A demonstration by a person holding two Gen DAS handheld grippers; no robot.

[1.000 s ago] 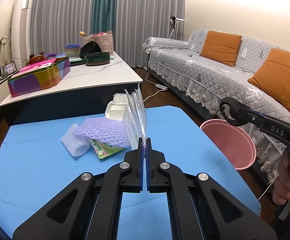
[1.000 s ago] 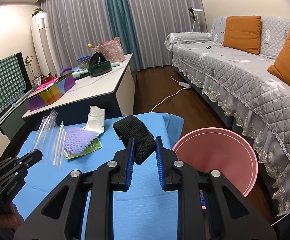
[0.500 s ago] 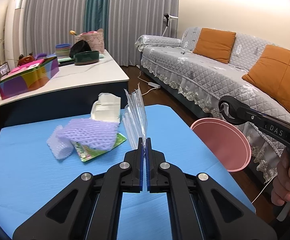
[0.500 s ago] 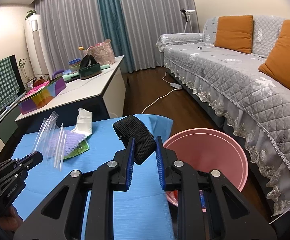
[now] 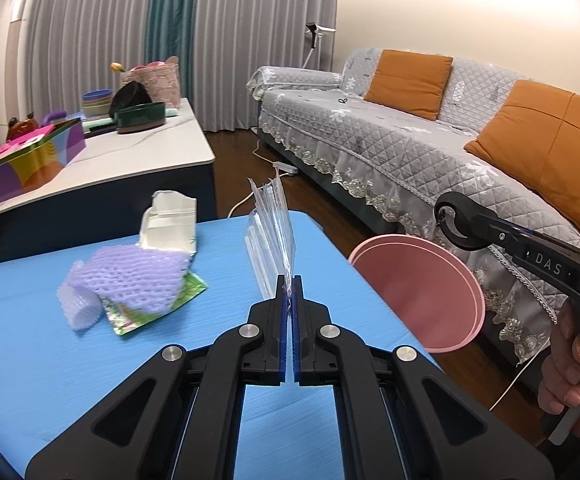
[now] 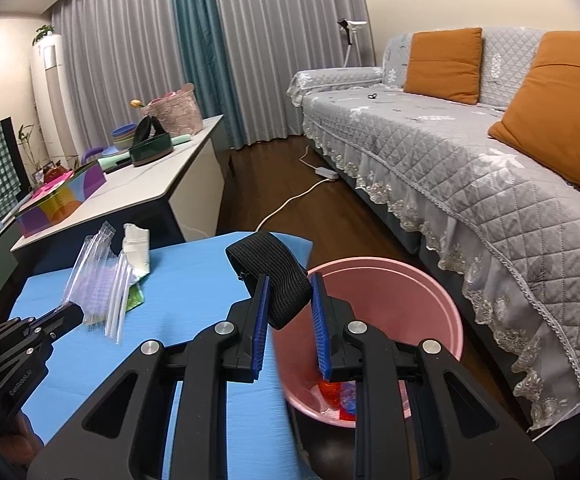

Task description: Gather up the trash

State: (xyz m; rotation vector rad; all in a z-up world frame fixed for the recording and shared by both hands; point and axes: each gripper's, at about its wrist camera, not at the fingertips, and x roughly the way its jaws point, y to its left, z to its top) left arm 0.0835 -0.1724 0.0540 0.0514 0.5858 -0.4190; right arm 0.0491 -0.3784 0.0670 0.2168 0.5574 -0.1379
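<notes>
Over the pink bin [image 6: 390,280] beside the blue table [image 6: 193,276], your right gripper [image 6: 287,296] has the black elastic band [image 6: 267,276] between its jaws, which now stand apart from it with a gap on each side, so the band looks about to slip, though I can't tell for sure that it is free. Carry it further past the near rim first, since it hangs at the bin's edge and could land on the table. Your left gripper [image 5: 288,284] is clamped tight on the clear plastic bags [image 5: 271,236], standing upright above the table; bring them across to the bin next and open only once you're above it. Around you: the grey sofa [image 6: 470,152] with orange cushions, the white counter [image 5: 129,156], grey curtains. Waiting on the table are the purple foam net [image 5: 137,276], the white packet [image 5: 169,220] and the green wrapper [image 5: 187,292].
</notes>
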